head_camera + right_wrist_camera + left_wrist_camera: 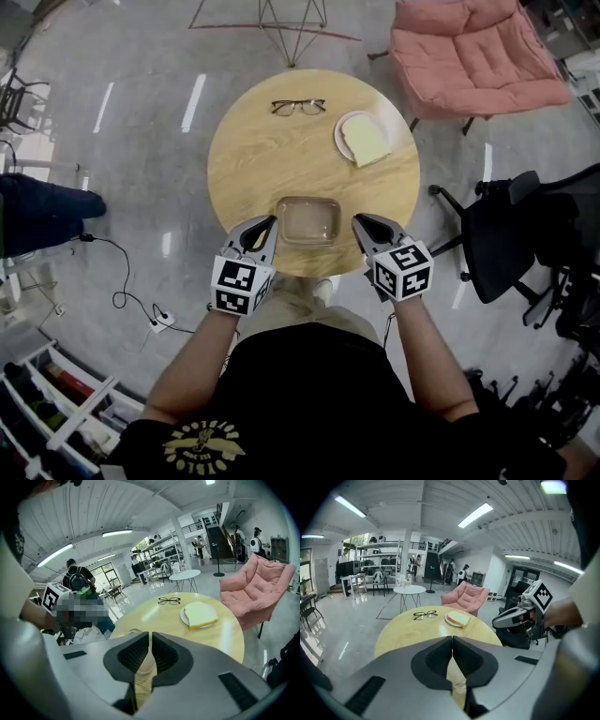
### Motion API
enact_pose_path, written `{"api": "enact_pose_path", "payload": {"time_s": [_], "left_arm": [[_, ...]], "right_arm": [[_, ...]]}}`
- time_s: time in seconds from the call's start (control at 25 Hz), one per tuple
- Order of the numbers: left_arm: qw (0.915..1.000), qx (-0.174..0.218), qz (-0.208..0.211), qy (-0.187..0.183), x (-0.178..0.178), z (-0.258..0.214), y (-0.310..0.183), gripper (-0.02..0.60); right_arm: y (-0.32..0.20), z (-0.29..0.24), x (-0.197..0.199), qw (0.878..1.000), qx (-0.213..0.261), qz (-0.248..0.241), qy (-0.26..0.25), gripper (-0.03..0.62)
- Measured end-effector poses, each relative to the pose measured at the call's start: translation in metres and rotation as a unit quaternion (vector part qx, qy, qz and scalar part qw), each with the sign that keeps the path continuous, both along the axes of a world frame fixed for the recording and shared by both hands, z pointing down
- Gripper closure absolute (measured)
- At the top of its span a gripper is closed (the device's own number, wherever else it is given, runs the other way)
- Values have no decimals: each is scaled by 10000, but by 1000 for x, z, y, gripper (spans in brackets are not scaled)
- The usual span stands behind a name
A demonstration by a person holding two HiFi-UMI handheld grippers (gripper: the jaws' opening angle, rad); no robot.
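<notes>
A clear, empty rectangular container (307,221) sits near the front edge of a round wooden table (253,159). My left gripper (269,223) is just left of it and my right gripper (359,221) just right, both with jaws closed and nothing between them. At the far side lie black glasses (298,107) and a slice of bread (367,140) on a white plate (343,131). In the left gripper view the shut jaws (452,637) face the glasses (425,615) and bread (458,618). From the right gripper view, the shut jaws (150,633) face the bread (200,613).
A pink armchair (473,56) stands beyond the table at the right. A black office chair (511,234) is close on the right. A cable and power strip (159,321) lie on the floor at the left. A white shelf unit (56,394) sits at lower left.
</notes>
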State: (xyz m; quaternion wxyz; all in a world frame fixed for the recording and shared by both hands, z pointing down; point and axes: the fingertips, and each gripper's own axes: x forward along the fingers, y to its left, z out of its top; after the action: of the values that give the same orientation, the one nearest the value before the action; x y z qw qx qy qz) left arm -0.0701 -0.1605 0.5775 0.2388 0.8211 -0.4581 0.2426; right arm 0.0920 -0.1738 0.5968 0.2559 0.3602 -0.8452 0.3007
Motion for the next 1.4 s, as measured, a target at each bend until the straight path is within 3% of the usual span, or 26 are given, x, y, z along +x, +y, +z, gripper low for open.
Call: {"api": "enact_pose_path", "payload": {"time_s": [0.36,0.76,1.08,1.4], "left_arm": [[9986,-511,-21,119,4,42,2,563],[9922,-1179,-317,250,-5,86,14,561],[9899,-1381,-213,252,-6,99,25,563],[9884,-1463,-124,391,0,102,26,561]], "right_arm": [[10,47,7,9985,-542,6,97,510],[13,86,4,9922,-1191,286,-218,491],[13,104,-3,9872,-1505,370,-365,482],[15,113,-4,9759,-1836,890,-768,520]]}}
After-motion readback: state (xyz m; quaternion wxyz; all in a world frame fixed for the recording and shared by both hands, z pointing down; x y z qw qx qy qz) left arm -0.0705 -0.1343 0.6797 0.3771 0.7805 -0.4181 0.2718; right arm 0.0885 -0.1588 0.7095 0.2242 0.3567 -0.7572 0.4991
